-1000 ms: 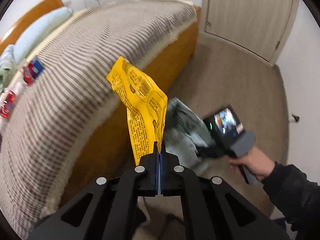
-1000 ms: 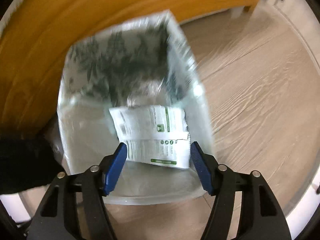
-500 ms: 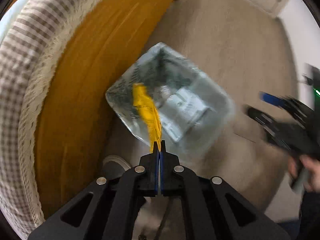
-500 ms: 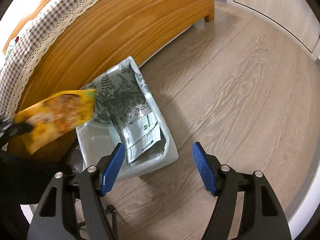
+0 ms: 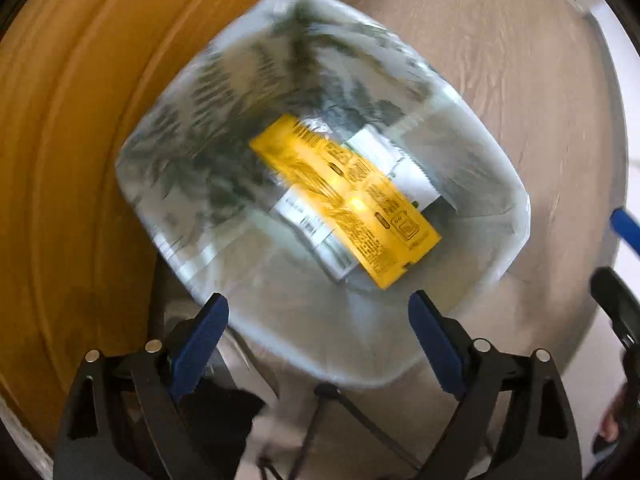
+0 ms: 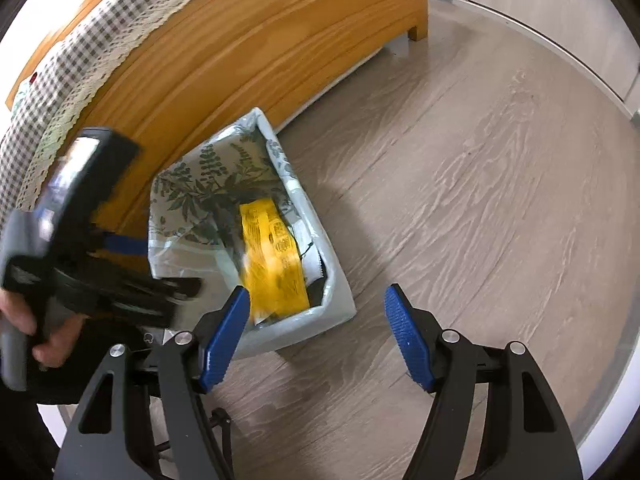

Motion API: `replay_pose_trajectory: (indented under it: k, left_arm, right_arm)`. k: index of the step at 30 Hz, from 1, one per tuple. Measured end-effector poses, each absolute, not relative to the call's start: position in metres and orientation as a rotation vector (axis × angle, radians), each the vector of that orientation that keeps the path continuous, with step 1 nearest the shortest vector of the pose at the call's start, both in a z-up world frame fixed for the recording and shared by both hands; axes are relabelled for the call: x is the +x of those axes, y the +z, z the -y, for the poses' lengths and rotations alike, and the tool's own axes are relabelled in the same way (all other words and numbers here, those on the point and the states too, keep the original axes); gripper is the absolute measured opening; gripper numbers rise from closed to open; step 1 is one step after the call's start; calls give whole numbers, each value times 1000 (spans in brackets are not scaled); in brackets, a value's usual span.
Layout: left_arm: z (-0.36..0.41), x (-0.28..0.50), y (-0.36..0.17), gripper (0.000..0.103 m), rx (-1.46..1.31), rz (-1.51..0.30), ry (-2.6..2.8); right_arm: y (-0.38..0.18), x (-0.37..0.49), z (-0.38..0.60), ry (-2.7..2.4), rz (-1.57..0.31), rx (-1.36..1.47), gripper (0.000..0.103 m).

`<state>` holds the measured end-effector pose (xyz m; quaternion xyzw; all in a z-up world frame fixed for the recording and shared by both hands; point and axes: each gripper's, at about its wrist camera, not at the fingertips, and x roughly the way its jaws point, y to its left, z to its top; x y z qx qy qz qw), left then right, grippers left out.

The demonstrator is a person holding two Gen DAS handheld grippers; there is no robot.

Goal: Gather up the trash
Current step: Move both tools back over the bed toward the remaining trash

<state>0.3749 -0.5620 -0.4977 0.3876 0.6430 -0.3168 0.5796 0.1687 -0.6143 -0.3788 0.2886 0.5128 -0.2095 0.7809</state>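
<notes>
A pale bin lined with a leaf-print bag stands on the floor against the wooden bed frame. Inside it a yellow wrapper lies on top of a white printed packet. My left gripper points straight down over the bin, its jaws opening wide with nothing between them. From the right wrist, the bin sits ahead and left with the yellow wrapper in it. My right gripper hangs open and empty above the floor beside the bin. The left gripper's body shows blurred at that view's left.
The orange wooden bed frame with a checked cover runs along the left. Grey wood-grain floor spreads to the right. Cupboard doors stand at the far right. A blue tip of the right gripper shows at the left view's edge.
My left gripper came down from the bed to over the bin, opened, and the yellow wrapper dropped into the bin. My right gripper drew back from the bin, then held still.
</notes>
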Motion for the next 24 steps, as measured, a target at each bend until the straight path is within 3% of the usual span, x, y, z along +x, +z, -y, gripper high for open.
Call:
replay_pose_trajectory:
  k: [7, 15, 24]
  left_arm:
    - [528, 423, -428, 88, 623, -1484, -676]
    - [480, 425, -356, 88, 470, -1416, -718]
    - [406, 427, -241, 89, 226, -1183, -830]
  right_arm:
    - [-369, 169, 611, -455, -1099, 616, 67]
    - [-334, 192, 595, -430, -1083, 532, 67]
    - [-238, 238, 564, -409, -1013, 333, 67]
